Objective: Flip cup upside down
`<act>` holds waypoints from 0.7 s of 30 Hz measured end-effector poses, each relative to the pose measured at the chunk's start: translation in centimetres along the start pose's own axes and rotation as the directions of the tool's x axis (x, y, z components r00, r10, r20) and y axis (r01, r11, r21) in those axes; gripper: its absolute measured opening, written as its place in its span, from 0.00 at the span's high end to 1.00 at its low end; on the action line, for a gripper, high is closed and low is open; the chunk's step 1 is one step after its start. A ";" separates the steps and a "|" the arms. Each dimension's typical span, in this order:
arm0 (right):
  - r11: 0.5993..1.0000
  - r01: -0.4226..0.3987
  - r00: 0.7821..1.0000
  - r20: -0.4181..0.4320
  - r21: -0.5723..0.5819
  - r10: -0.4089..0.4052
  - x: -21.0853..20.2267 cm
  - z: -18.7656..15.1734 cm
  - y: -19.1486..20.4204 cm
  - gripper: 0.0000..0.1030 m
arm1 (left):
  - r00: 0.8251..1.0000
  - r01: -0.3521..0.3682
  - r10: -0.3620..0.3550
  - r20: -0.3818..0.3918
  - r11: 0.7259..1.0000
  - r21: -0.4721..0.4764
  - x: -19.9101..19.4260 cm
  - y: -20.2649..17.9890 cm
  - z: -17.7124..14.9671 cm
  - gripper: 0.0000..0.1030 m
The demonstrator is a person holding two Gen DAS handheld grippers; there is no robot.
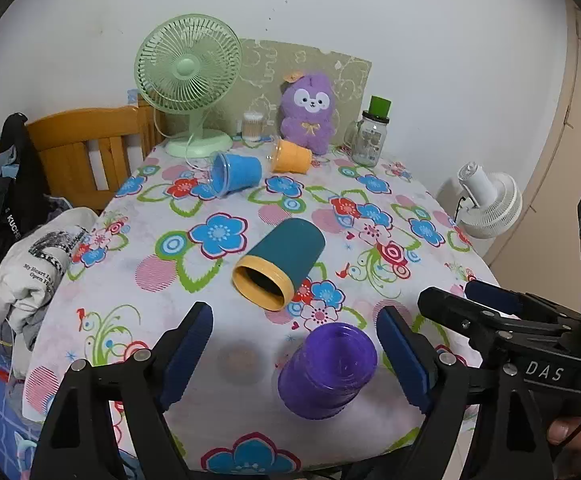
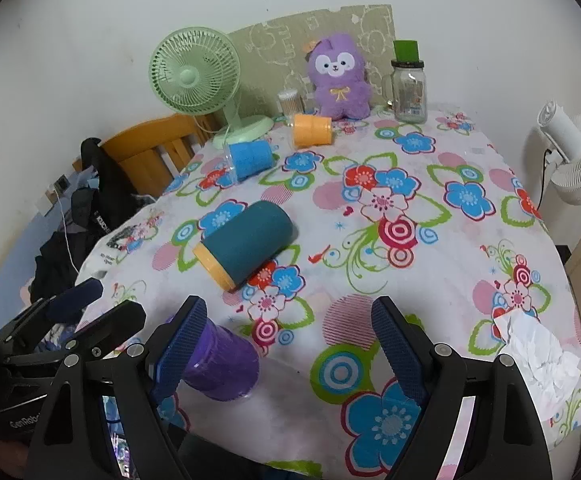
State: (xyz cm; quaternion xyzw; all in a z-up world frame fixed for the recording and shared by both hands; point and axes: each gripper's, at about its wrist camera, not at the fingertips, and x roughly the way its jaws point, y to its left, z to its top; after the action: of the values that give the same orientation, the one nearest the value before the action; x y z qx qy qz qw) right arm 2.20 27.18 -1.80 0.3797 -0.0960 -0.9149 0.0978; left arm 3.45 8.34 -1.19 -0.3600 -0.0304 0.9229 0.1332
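A purple cup (image 1: 327, 370) stands upside down on the flowered tablecloth near the front edge, between the open fingers of my left gripper (image 1: 296, 354) without touching them. It also shows in the right wrist view (image 2: 222, 362), left of my right gripper (image 2: 290, 350), which is open and empty. A teal cup with a yellow rim (image 1: 280, 264) lies on its side mid-table, its mouth facing the front; it shows in the right wrist view too (image 2: 244, 245). A blue cup (image 1: 236, 174) and an orange cup (image 1: 291, 156) lie on their sides further back.
A green fan (image 1: 188, 80), purple plush toy (image 1: 310, 114), cotton swab jar (image 1: 253, 125) and glass jar with green lid (image 1: 370, 134) stand at the back. Crumpled white tissue (image 2: 538, 354) lies at the right edge. A wooden chair (image 1: 86, 148) and clothes stand left; a white fan (image 1: 488, 206) right.
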 end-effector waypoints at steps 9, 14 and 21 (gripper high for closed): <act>1.000 0.016 0.999 0.047 -0.014 -0.016 -0.9 1.3 0.2 0.16 | 0.999 -0.015 0.015 0.042 1.000 -0.002 -1.1 0.2 0.3 0.12; 1.000 0.009 0.996 0.084 -0.022 -0.007 -1.8 1.9 0.5 0.16 | 0.997 -0.031 0.031 0.070 1.000 0.001 -1.6 0.2 0.7 0.09; 0.999 -0.008 0.992 0.127 -0.035 0.012 -2.8 2.4 1.1 0.16 | 0.988 -0.047 0.045 0.146 0.999 0.007 -3.0 0.1 1.6 0.06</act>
State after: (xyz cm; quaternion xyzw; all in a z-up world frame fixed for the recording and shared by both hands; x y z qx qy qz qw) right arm 2.53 27.06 2.03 0.3182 -0.0881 -0.9383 0.1027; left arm 4.43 7.47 1.92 -0.2913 -0.0269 0.9498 0.1112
